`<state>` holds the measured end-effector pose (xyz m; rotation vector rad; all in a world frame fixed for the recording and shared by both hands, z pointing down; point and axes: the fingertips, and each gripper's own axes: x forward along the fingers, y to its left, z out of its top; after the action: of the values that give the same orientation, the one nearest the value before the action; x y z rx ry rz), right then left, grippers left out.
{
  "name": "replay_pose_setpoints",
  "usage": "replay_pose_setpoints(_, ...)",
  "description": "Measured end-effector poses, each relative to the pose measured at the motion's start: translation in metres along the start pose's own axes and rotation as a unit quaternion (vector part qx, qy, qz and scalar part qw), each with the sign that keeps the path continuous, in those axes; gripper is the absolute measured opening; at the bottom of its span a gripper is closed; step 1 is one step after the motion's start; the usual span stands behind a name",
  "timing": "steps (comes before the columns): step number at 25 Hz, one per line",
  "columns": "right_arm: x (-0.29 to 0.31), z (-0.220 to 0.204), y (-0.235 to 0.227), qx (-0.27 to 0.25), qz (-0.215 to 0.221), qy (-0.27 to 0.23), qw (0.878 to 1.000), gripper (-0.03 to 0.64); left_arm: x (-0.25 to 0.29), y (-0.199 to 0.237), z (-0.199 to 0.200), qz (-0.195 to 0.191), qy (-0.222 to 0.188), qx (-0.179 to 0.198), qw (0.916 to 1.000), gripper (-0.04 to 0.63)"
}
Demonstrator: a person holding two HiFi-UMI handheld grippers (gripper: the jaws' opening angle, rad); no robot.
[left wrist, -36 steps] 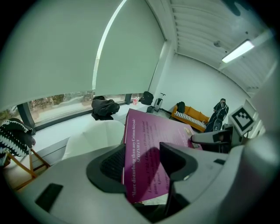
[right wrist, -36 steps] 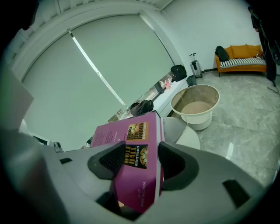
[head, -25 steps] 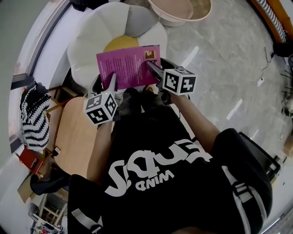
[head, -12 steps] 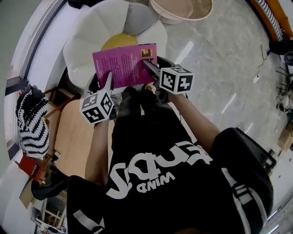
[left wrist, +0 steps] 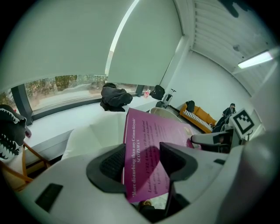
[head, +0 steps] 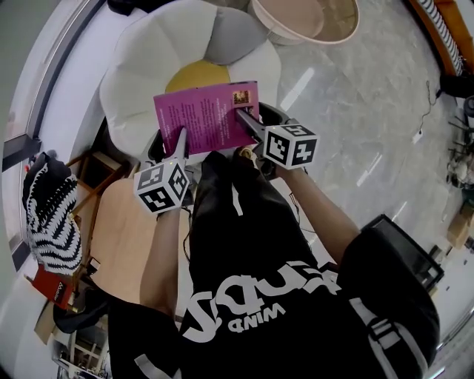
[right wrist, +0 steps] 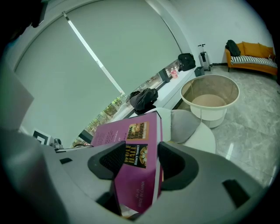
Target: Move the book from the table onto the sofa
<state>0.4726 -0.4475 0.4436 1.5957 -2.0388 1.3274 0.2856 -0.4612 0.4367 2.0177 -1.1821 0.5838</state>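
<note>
A magenta book (head: 209,115) hangs back cover up over the white flower-shaped sofa (head: 133,81) with its yellow centre (head: 194,74). My left gripper (head: 180,138) is shut on the book's near left edge, and my right gripper (head: 245,116) is shut on its right edge near the spine. In the left gripper view the book (left wrist: 148,153) stands between the dark pads (left wrist: 113,164). In the right gripper view the book (right wrist: 133,168) fills the gap between the pads (right wrist: 113,158), with the sofa's grey petal (right wrist: 186,124) beyond.
A round beige basin (head: 304,18) stands on the pale tiled floor behind the sofa. A light wooden table (head: 122,222) is at the left by my left arm. A black-and-white striped plush (head: 48,215) lies further left, against the window wall.
Both grippers have carried the book lower and slightly forward over the sofa. Their grip on the book is the same.
</note>
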Motion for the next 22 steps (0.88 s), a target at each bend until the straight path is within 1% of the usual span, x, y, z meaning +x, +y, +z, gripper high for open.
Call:
replay_pose_setpoints(6, 0.049, -0.008, -0.031, 0.013, -0.010, 0.005, 1.000, 0.239, 0.057, 0.024, -0.008, -0.008, 0.012, 0.003, 0.9999, 0.253)
replay_pose_setpoints(11, 0.088, -0.022, -0.056, 0.019, -0.014, 0.017, 1.000, 0.239, 0.097, 0.043, -0.027, -0.008, 0.028, -0.005, 0.9995, 0.253)
replay_pose_setpoints(15, 0.123, -0.036, -0.073, 0.016, -0.008, 0.026, 1.000, 0.239, 0.128, 0.063, -0.044, -0.005, 0.036, -0.011, 0.9993, 0.253)
replay_pose_setpoints(22, 0.183, -0.052, -0.097, 0.007, -0.008, 0.031, 0.999, 0.239, 0.177, 0.098, -0.069, 0.006, 0.038, -0.032, 0.9987, 0.253)
